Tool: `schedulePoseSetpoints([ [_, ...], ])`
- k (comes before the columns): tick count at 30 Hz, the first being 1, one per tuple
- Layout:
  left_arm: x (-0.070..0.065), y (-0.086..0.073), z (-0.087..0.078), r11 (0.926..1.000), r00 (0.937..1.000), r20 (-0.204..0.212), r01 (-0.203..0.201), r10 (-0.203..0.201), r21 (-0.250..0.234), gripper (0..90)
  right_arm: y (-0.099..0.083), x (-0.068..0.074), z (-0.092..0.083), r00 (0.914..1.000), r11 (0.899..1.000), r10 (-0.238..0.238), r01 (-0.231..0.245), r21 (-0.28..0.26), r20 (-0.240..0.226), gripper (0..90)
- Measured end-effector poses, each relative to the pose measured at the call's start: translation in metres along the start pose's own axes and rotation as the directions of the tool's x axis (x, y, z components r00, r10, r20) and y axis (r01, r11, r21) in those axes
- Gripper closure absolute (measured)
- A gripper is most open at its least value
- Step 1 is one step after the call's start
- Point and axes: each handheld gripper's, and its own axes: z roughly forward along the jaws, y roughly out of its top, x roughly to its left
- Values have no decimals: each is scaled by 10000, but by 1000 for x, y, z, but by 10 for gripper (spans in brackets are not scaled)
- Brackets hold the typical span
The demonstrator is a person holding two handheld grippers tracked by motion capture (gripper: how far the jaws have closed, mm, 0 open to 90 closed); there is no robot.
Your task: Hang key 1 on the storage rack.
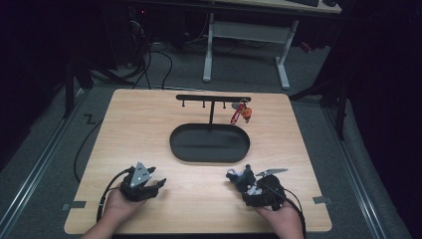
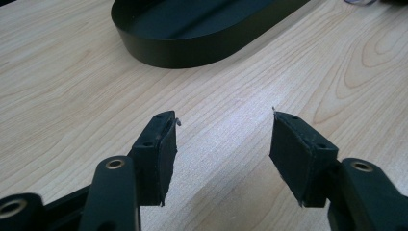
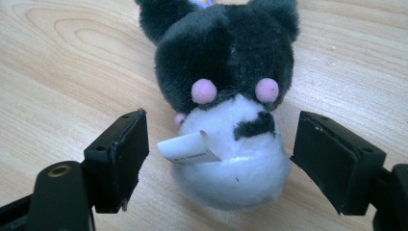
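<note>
A small plush toy (image 3: 226,91) with a black head, pink cheeks, a white body and a paper tag lies on the wooden table (image 1: 144,129). It rests between the jaws of my right gripper (image 3: 221,115), which stand open with a gap on each side of it. From above, the plush toy (image 1: 236,175) is at the tip of the right gripper (image 1: 242,175), near the front right. My left gripper (image 1: 160,183) is at the front left, open and holding nothing. Bare wood shows between the jaws of the left gripper (image 2: 223,120).
A black oval tray (image 1: 174,144) sits mid-table; its wall (image 2: 192,53) is just ahead of the left gripper. Behind it stands a black T-shaped hook rack (image 1: 211,98) with a red and orange keychain (image 1: 242,113) hanging at its right end.
</note>
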Motion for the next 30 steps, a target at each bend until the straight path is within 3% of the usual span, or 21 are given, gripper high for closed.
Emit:
schedulePoseSetpoints([
  [9, 0, 0, 1, 10000, 9999, 123, -28, 28, 42, 424, 13, 2, 4, 9995, 9905, -322, 318, 1335, 10, 195],
  [14, 0, 0, 1, 10000, 9999, 143, -68, 67, 45, 424, 22, -2, 5, 9987, 9767, -514, 494, 2090, 40, 214],
  [21, -1, 0, 1, 9999, 9998, 184, -118, 117, 85, 424, 29, -2, 6, 9957, 9592, -926, 878, 2688, 53, 250],
  [23, -1, 0, 1, 9999, 9997, 192, -131, 129, 95, 424, 32, -1, 8, 9946, 9488, -1042, 991, 2999, 12, 263],
  [30, -1, 0, 2, 9999, 9997, 193, -154, 152, 76, 424, 39, -1, 11, 9951, 9435, -986, 968, 3170, -105, 311],
])
